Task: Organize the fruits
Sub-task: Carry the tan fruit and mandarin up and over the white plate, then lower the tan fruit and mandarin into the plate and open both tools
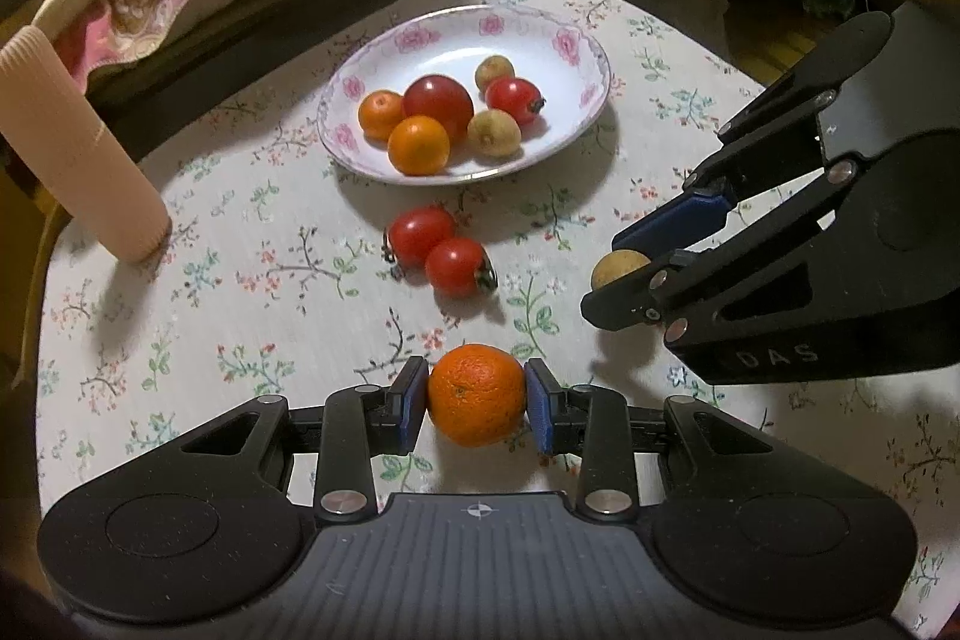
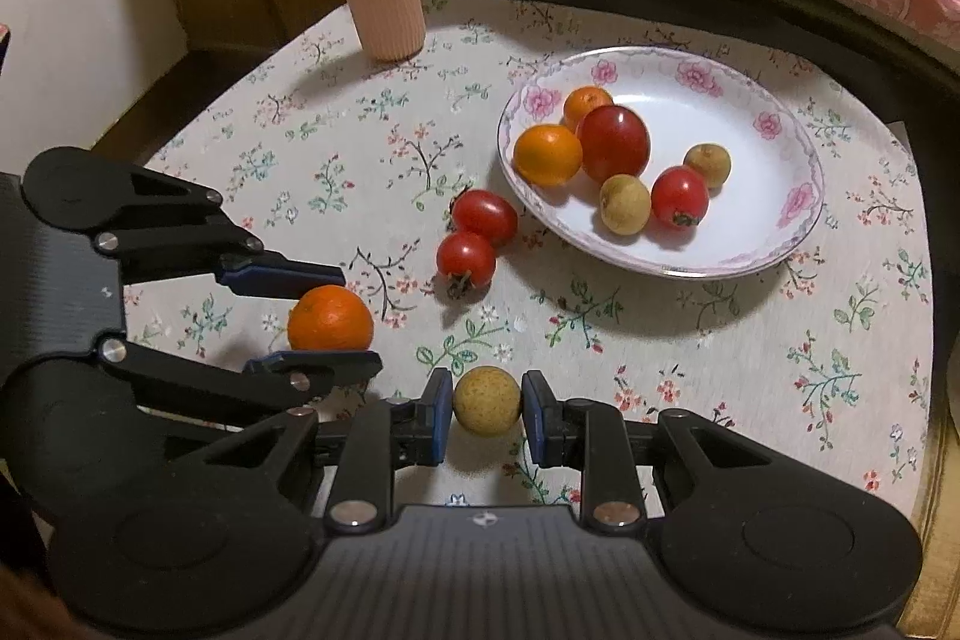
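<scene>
Left gripper [image 1: 477,396] jaws closed against round dimpled orange mandarin [image 1: 476,394] between pads — firm, light, likely forgiving at widest girth. Right gripper [image 2: 486,402] pinched small tan-yellow round fruit [image 2: 486,400] — probably slippery, needing gentle squeeze.

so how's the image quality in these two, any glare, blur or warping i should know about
Left wrist view: strong fisheye bending of the table edge, dark corners, soft shadows under the plate, and the orange between the left gripper pads is sharp. Right wrist view: same warping, warm dim light, small highlights on the tomatoes, no harsh glare, slight softness toward the edges.
</scene>
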Motion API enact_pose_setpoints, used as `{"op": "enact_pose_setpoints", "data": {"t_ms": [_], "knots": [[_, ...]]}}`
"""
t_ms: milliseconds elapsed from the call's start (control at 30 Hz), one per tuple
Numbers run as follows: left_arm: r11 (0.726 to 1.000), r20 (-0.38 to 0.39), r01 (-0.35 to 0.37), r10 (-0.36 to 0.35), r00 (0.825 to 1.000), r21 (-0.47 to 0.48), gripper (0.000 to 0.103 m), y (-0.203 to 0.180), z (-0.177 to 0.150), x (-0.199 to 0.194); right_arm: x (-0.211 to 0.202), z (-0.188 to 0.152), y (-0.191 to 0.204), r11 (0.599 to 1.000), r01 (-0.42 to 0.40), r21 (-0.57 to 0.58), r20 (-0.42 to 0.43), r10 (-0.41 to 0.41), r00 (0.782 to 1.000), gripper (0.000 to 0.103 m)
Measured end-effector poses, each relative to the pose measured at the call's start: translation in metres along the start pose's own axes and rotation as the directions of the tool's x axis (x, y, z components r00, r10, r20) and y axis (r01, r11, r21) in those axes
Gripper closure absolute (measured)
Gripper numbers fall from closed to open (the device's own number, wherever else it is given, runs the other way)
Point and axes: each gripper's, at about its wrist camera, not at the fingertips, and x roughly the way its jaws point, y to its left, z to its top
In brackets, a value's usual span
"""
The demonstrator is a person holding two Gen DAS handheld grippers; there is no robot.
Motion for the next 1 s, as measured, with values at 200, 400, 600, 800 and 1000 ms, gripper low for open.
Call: {"op": "enact_pose_setpoints", "data": {"t_ms": [200,400,600,800,1000], "knots": [[1.0,0.019,-0.004,0.004,1.0,-0.002,0.06,0.0,0.005,-0.001,-0.008,0.004,-0.003,1.0,0.0,0.013,0.028,-0.001,1.0,0.075],[1.0,0.044,-0.008,0.008,0.999,0.0,0.06,-0.001,0.016,-0.004,-0.014,0.009,-0.007,1.0,0.003,0.023,0.051,-0.005,0.999,0.075],[1.0,0.07,-0.011,0.011,0.997,-0.003,0.06,-0.002,0.032,-0.005,-0.022,0.018,-0.017,0.998,0.018,0.056,0.082,-0.022,0.996,0.075],[1.0,0.099,-0.013,0.014,0.995,-0.01,0.06,-0.001,0.051,-0.003,-0.028,0.029,-0.032,0.994,0.04,0.101,0.118,-0.052,0.992,0.075],[1.0,0.136,-0.005,0.005,0.991,-0.004,0.06,-0.006,0.069,-0.001,-0.031,0.038,-0.046,0.987,0.051,0.15,0.144,-0.072,0.987,0.075]]}}
